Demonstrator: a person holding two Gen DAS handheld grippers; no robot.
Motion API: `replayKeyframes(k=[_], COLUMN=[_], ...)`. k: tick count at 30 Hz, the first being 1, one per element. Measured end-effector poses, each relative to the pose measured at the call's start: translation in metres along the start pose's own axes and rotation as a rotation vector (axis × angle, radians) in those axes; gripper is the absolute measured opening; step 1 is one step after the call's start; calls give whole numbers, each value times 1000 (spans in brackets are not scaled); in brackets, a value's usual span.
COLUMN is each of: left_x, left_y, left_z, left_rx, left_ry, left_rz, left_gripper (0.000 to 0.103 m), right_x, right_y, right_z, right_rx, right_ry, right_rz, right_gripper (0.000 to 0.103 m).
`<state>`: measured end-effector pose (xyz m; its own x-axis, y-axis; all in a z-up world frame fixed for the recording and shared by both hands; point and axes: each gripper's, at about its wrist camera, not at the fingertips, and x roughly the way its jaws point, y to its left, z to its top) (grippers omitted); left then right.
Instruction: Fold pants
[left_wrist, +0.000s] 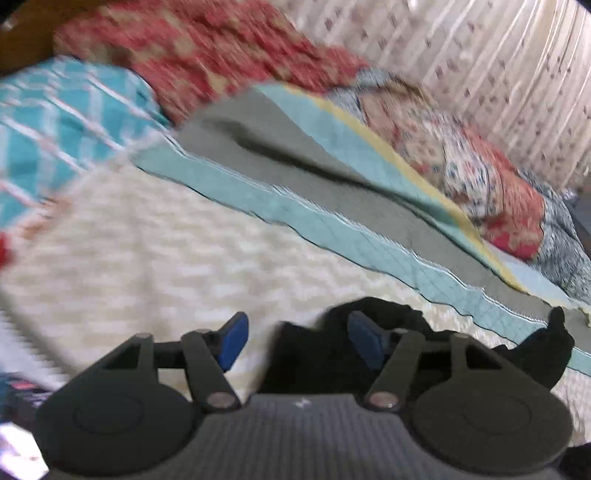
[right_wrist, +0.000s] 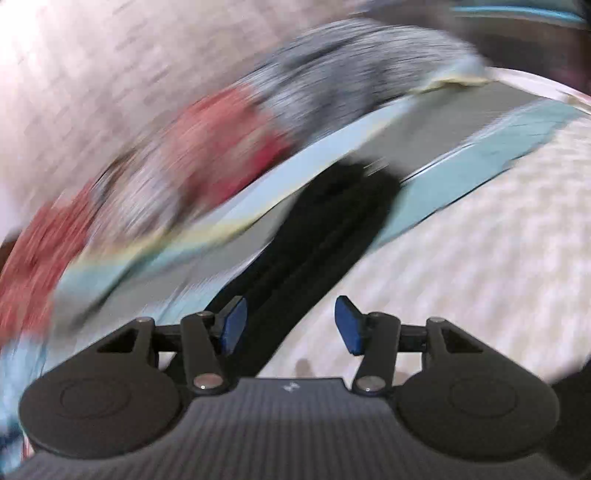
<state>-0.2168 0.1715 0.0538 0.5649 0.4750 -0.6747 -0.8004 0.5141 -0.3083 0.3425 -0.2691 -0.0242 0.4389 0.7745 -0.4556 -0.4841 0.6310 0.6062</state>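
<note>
The black pants are lying on the bed, stretched as a long, narrow strip whose long axis is running straight away from the right tool and slightly to the right, out onto a teal-and-grey quilt. That tool is standing wide open with nothing between its blue pads, its left pad hovering over the near end of the strip, so it looks the better placed to take that end. The left tool is also gaping wide and holding nothing; a crumpled black bunch of the pants is sitting just ahead of it, toward its right pad. The fabric is looking soft, matte and limp, with a lengthwise crease. The bed cover is showing a pale woven check, and floral bedding is piling up beyond the quilt; both views are blurring.
</note>
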Motion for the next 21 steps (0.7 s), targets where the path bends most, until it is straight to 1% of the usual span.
replayKeyframes(k=[1,2,5,7,8,9,10,11,12,13,14,15,16,17,18,19,21], left_x=[13,24,47,56,58,61,61,63,64,65,64,62,59,55,50,45,37], left_y=[-3,-9,-21,-30,-32,-37,-38,-40,-41,-43,-43,-43,-44,-45,-46,-46,-38], left_z=[0,-3,-12,-20,-22,-25,-28,-29,-29,-28,-25,-19,-14,-9,-2,4,18], left_rx=[-1,1,26,54,74,101,122,141,157,165,159,141,124,115,104,91,49], left_ry=[14,20,26,42,42,37,41,50,55,54,47,34,17,-5,-38,-64,-108], left_rz=[-15,-23,-24,-1,12,28,45,72,109,130,130,112,117,132,154,169,170], left_gripper=[71,79,88,89,86,80,59,41,35,27,14,13,10,9,8,8,8], right_x=[11,25,66,95,108,120,132,144,148,154,155,159,163,158,150,136,102], right_y=[-16,-35,-69,-82,-86,-87,-93,-101,-99,-100,-93,-90,-88,-82,-78,-75,-80], right_z=[17,33,60,69,72,73,77,80,80,82,82,83,85,85,87,89,94], right_rx=[63,133,281,342,355,364,366,371,371,356,342,321,295,265,222,186,148], right_ry=[-12,-22,-35,-31,-29,-29,-22,-14,-25,-41,-40,-20,11,6,-23,-58,-120], right_rz=[-30,-50,-60,-65,-73,-86,-93,-88,-79,-66,-62,-54,-52,-65,-71,-68,-83], right_gripper=[56,57,57,57,57,57,57,57,57,54,33,23,23,22,22,16,16])
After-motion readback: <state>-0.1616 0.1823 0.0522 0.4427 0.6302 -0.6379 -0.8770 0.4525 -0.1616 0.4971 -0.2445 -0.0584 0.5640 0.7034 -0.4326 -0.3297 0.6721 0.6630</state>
